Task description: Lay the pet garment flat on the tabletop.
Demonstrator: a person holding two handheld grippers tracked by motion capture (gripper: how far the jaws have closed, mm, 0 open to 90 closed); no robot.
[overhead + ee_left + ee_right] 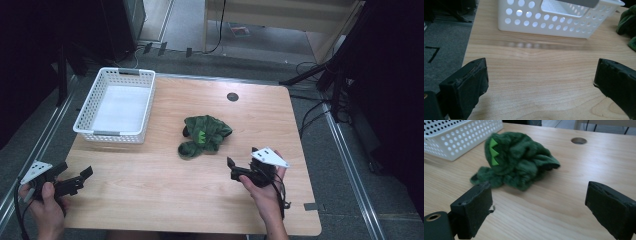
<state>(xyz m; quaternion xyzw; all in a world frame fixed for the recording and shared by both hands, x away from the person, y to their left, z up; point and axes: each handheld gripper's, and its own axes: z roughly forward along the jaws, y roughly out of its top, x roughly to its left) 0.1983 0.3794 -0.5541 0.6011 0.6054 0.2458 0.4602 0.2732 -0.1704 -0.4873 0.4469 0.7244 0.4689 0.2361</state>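
At the lower left of the high view, the left gripper [82,178] sat in a hand at the table's [165,200] near edge, jaws spread apart and empty. At lower right, the right gripper [231,168] was likewise spread wide, holding nothing. Just beyond it, mid-frame, lay a crumpled green plush toy [205,134] with lime spikes [493,152]. Farther, at upper left, stood a white perforated basket [90,100].
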